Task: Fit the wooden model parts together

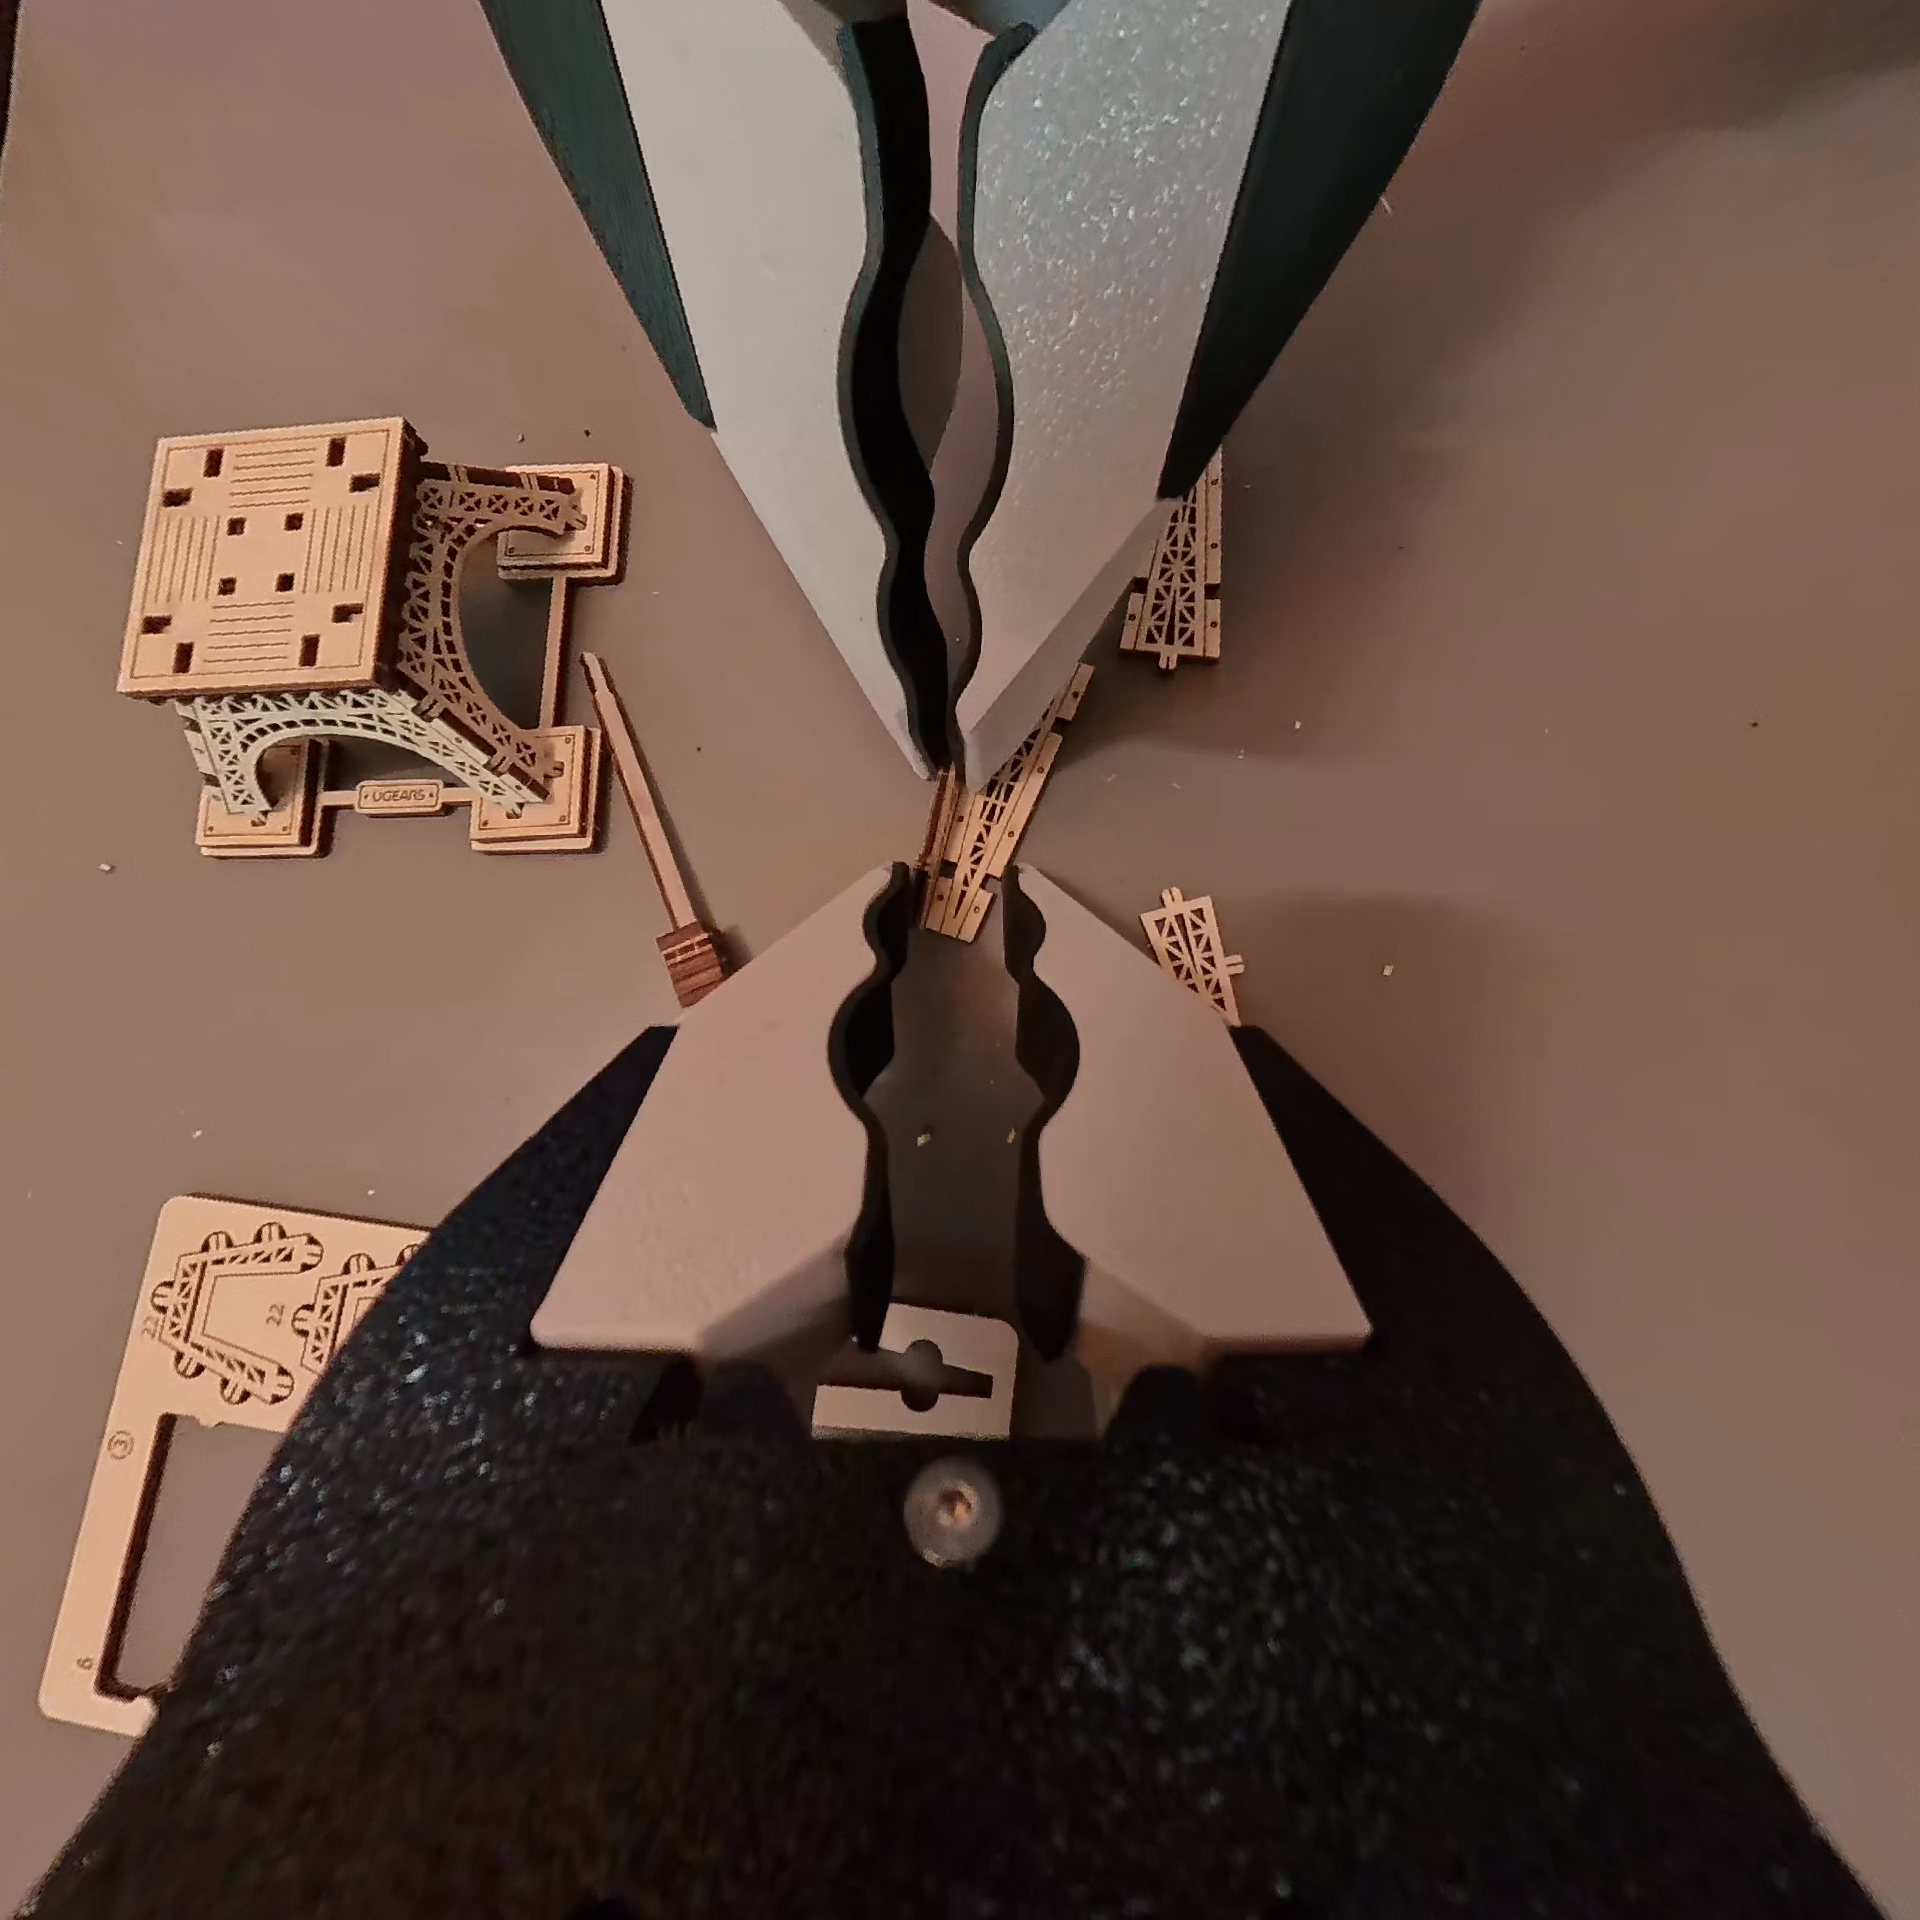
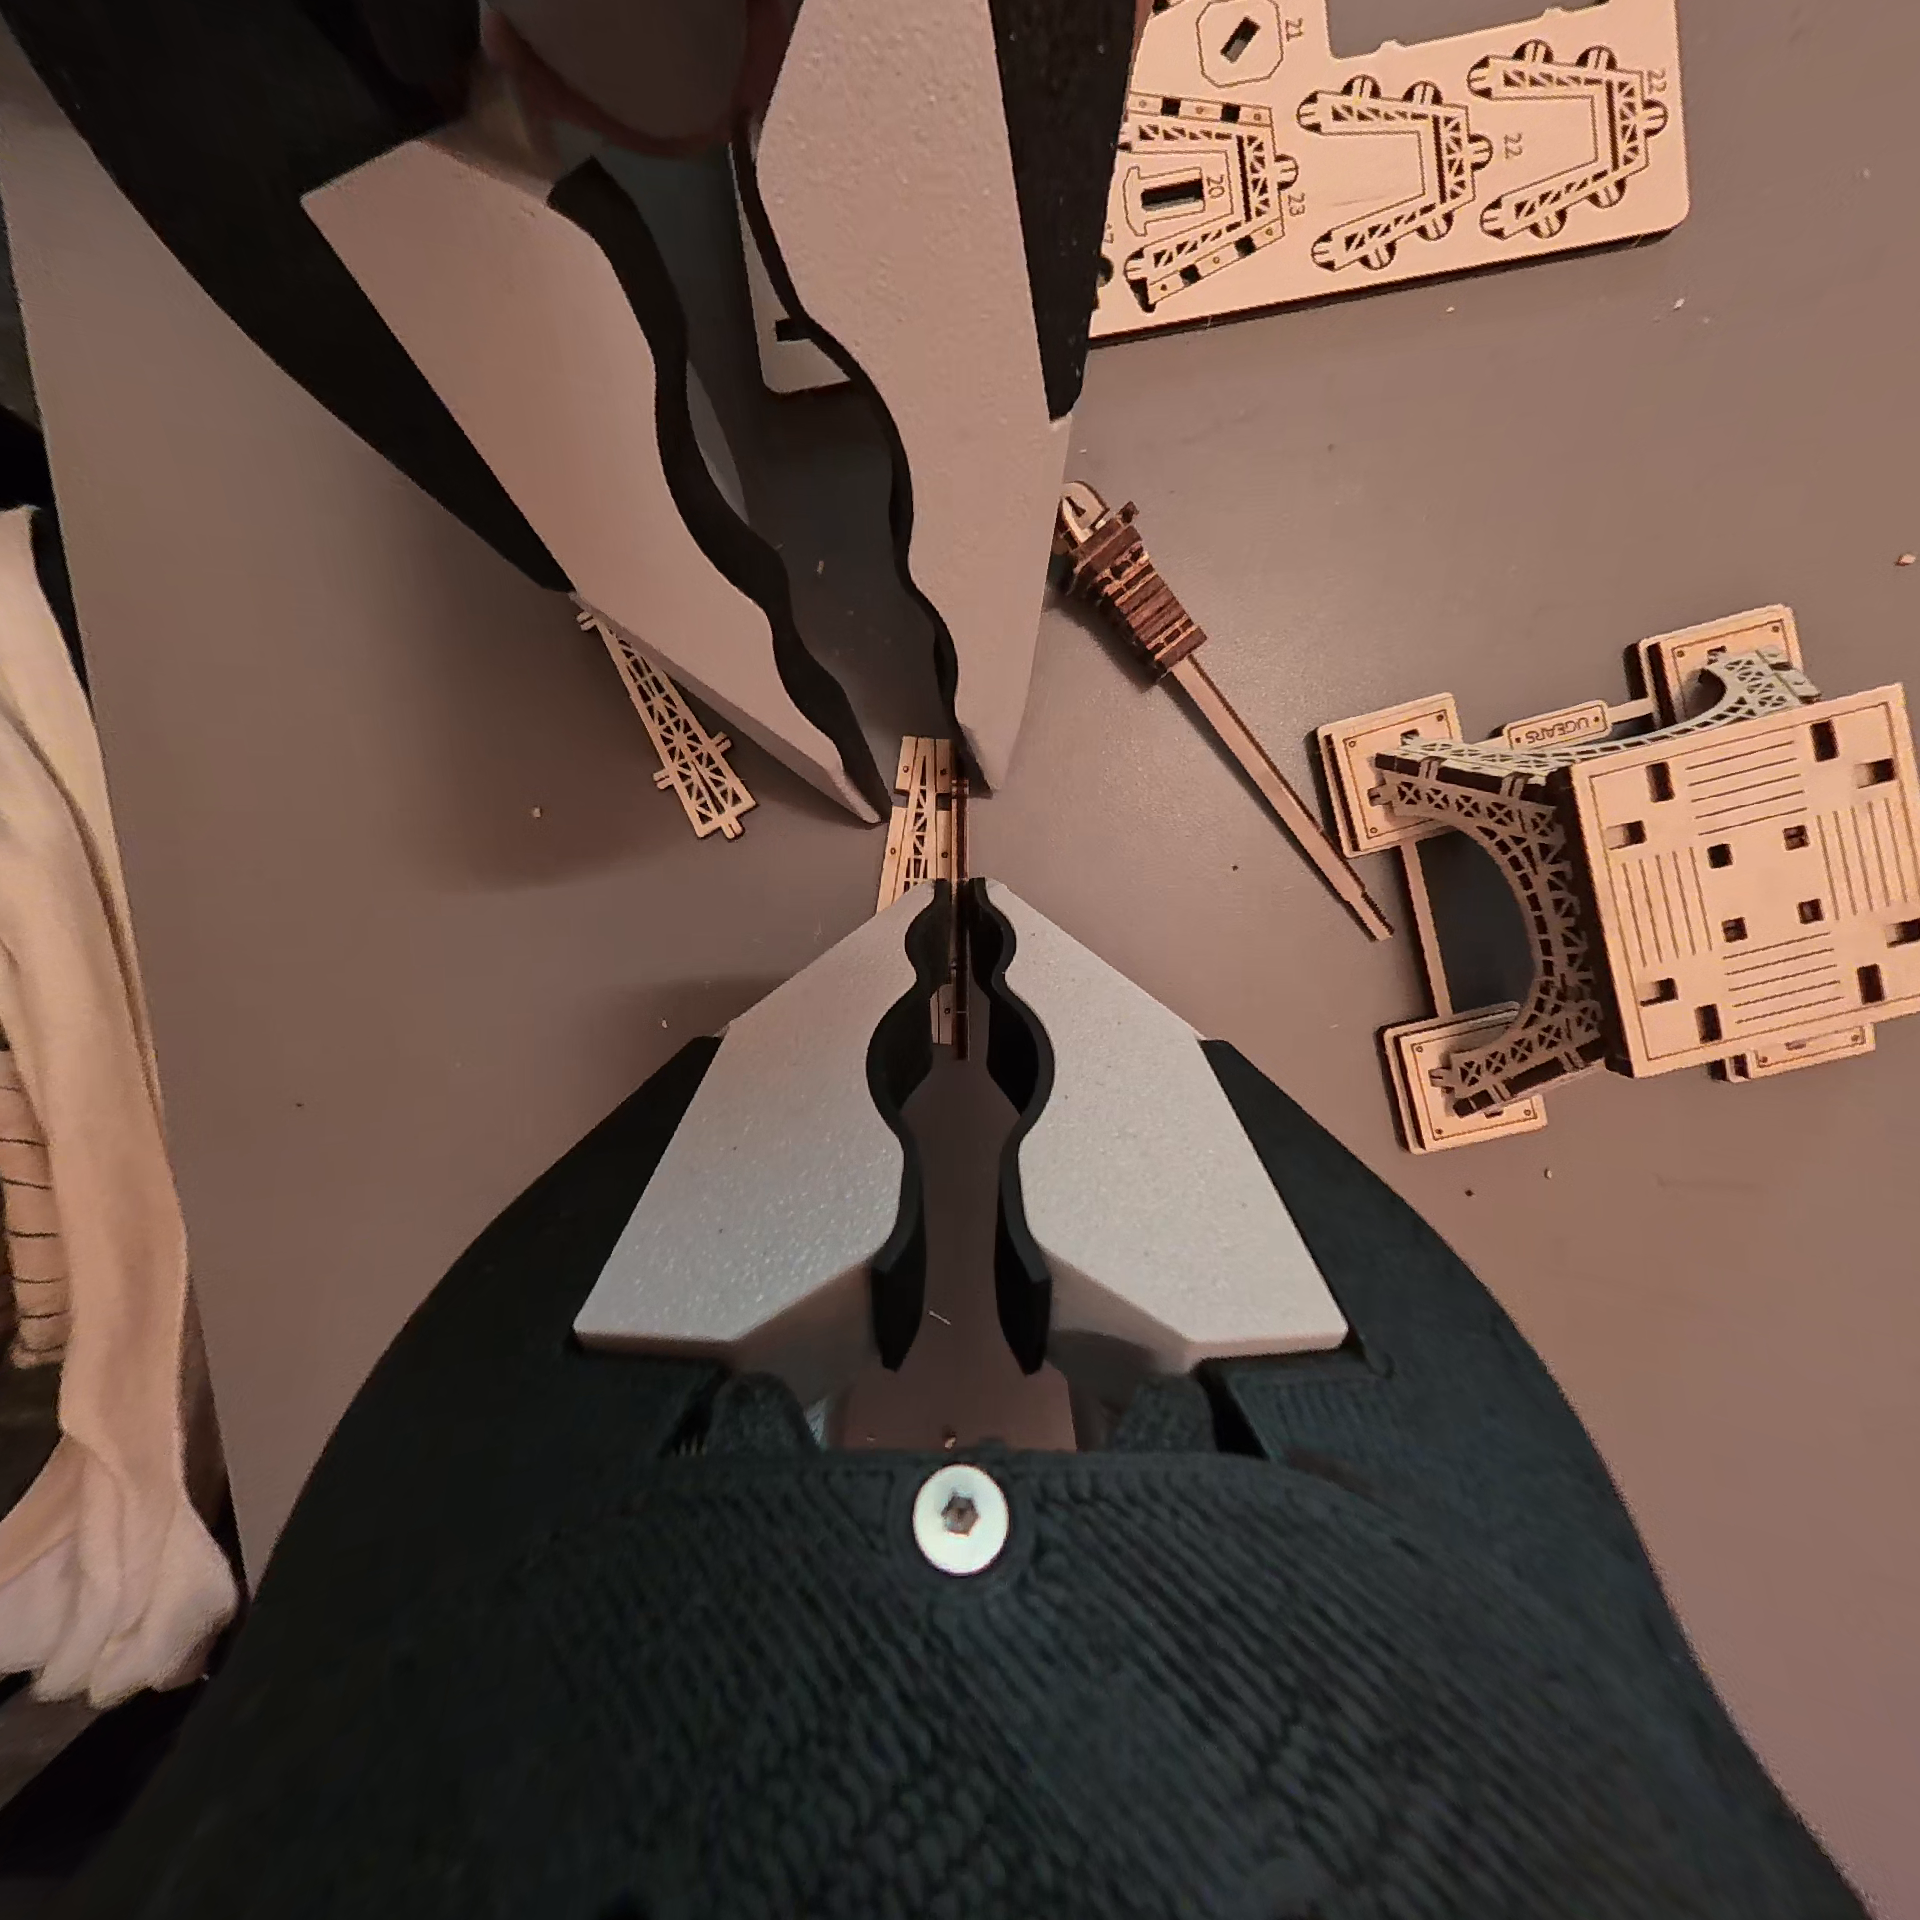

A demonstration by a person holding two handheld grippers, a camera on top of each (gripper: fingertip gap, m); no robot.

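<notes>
Two lattice tower panels (image 2: pixel 920 821) are held edge to edge above the grey table (image 2: pixel 1299 499). Right gripper (image 2: pixel 958 894) is closed on them. Left gripper (image 1: pixel 951 883) is slightly parted, its hold unclear. Tabs should be aligned before light, squared pressure is applied.

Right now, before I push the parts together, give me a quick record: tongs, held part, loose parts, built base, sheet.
left tongs: part-open, tips around one end of the lattice strips
right tongs: shut on the lattice strips
lattice strips: held between both tongs, above the table
loose lattice pieces: one beside left tongs, one beside right tongs
tower base: standing, apart
spire stick: lying beside the base
part sheet: flat, some pieces still in
</notes>
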